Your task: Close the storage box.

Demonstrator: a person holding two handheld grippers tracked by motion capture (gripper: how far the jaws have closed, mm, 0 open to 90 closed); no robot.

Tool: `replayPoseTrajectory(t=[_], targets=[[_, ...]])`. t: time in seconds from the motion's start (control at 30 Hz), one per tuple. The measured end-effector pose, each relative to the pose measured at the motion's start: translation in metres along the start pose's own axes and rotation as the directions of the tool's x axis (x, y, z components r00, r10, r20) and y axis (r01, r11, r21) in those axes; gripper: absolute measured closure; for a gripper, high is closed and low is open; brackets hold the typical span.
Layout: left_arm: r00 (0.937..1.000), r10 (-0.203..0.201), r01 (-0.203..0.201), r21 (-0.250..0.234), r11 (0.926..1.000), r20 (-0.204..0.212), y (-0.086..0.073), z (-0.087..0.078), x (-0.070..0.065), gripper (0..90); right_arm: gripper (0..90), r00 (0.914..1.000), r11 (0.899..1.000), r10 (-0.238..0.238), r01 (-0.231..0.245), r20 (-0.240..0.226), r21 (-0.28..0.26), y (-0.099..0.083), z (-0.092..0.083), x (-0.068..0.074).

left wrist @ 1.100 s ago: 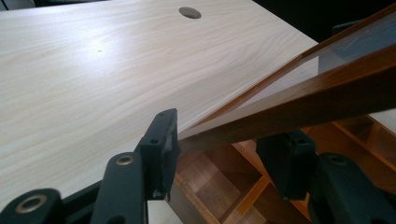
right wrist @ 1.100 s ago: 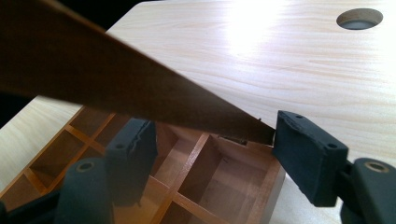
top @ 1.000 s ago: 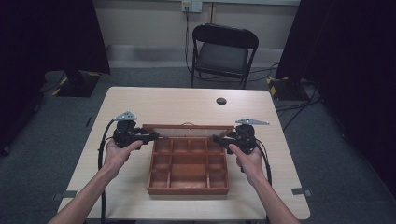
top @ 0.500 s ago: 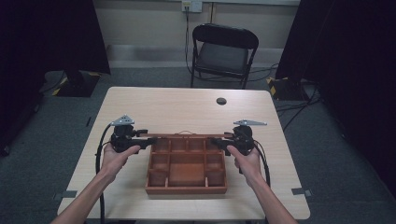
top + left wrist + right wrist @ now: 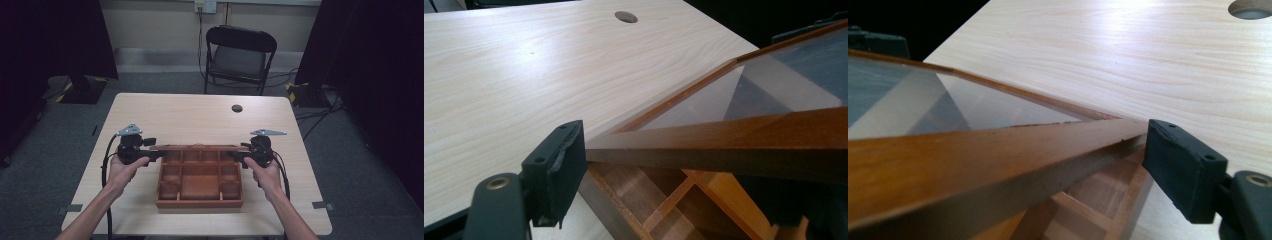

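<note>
The compartment box [image 5: 200, 182] is reddish-brown wood, its glass-paned lid [image 5: 744, 135] framed in the same brown. The surface [image 5: 190, 117] is pale woodgrain. Both grippers are black.

The tabletop [image 5: 190, 120] is evenly lit from above, against dark surroundings. Glare is seen on the glass lid [image 5: 769, 85], and the nearest wood is perhaps slightly blurred.

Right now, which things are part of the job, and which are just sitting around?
For the job: wooden box; its glass lid, lifted up.
Just there: black folding chair; round hole in the table.
</note>
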State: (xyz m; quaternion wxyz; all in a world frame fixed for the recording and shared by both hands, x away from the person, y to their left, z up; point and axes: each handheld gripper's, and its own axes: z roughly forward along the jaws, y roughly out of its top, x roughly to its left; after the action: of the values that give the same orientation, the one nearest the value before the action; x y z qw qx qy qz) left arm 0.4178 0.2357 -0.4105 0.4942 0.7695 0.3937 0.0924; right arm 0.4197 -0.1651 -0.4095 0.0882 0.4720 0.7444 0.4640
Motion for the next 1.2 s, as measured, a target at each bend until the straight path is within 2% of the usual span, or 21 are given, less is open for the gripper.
replayPoseTrajectory(t=[0.3, 0.33, 0.37, 0.4, 0.47, 0.6, 0.77, 0.83, 0.97, 1.0, 1.1, 1.13, 1.17, 1.2], targets=[[0.9999, -0.002, 0.002, 0.010, 0.9999, -0.010, 0.001, 0.001, 0.000, 19.8, 28.2, 0.9991, 1.000, -0.015, 0.015, 0.038, 0.019, -0.004, -0.015, -0.011], [0.9999, -0.004, 0.005, 0.011, 0.9999, -0.011, 0.001, 0.001, 0.000, 19.7, 30.5, 0.9974, 0.999, -0.021, 0.019, 0.069, 0.030, -0.006, -0.018, -0.018], [0.9999, -0.004, 0.005, 0.011, 0.9999, -0.011, 0.001, 0.001, 0.000, 19.8, 30.5, 0.9974, 0.999, -0.021, 0.019, 0.069, 0.030, -0.006, -0.018, -0.018], [0.9999, 0.000, 0.000, 0.011, 0.9999, -0.014, 0.001, 0.000, -0.001, 19.8, 31.3, 0.9952, 1.000, -0.001, -0.002, 0.097, 0.024, -0.006, -0.022, -0.026], [0.9999, 0.005, -0.005, 0.011, 0.9999, -0.014, 0.002, -0.002, -0.001, 19.8, 31.6, 0.9937, 1.000, 0.016, -0.018, 0.111, 0.021, -0.007, -0.024, -0.031], [0.9998, 0.017, -0.017, 0.019, 0.9997, -0.013, 0.002, -0.003, -0.003, 19.4, 31.6, 0.9928, 1.000, 0.015, -0.017, 0.119, 0.018, -0.005, -0.026, -0.033], [0.9999, 0.009, -0.009, 0.003, 1.0000, -0.008, 0.000, -0.006, -0.007, 19.3, 31.9, 0.9928, 1.000, 0.012, -0.011, 0.119, -0.012, 0.004, -0.029, -0.032], [0.9997, 0.022, -0.022, 0.003, 0.9998, -0.006, 0.001, -0.008, -0.009, 19.3, 34.3, 0.9955, 1.000, 0.006, -0.004, 0.095, -0.024, 0.011, -0.031, -0.028], [0.9993, 0.038, -0.038, 0.013, 0.9992, -0.006, 0.002, -0.010, -0.011, 19.0, 32.0, 0.9950, 0.999, -0.021, 0.025, 0.097, -0.037, 0.019, -0.036, -0.023], [0.9990, 0.043, -0.043, 0.014, 0.9990, -0.008, 0.001, -0.011, -0.011, 18.9, 32.0, 0.9971, 0.999, -0.022, 0.026, 0.073, -0.046, 0.025, -0.041, -0.020], [0.9996, 0.027, -0.027, 0.003, 0.9996, -0.004, 0.000, -0.011, -0.011, 18.4, 32.7, 0.9978, 0.998, -0.032, 0.035, 0.058, -0.053, 0.030, -0.043, -0.016], [0.9997, 0.025, -0.025, 0.008, 0.9997, -0.003, -0.002, -0.010, -0.010, 17.0, 33.2, 0.9984, 0.997, -0.045, 0.046, 0.034, -0.055, 0.033, -0.044, -0.009], [0.9997, 0.025, -0.025, 0.008, 0.9997, -0.003, -0.002, -0.010, -0.010, 16.7, 33.2, 0.9984, 0.997, -0.045, 0.046, 0.034, -0.055, 0.033, -0.044, -0.009], [0.9997, 0.026, -0.026, 0.010, 0.9996, -0.001, -0.003, -0.010, -0.010, 16.5, 32.7, 0.9989, 0.997, -0.047, 0.047, 0.007, -0.058, 0.037, -0.043, -0.001]])
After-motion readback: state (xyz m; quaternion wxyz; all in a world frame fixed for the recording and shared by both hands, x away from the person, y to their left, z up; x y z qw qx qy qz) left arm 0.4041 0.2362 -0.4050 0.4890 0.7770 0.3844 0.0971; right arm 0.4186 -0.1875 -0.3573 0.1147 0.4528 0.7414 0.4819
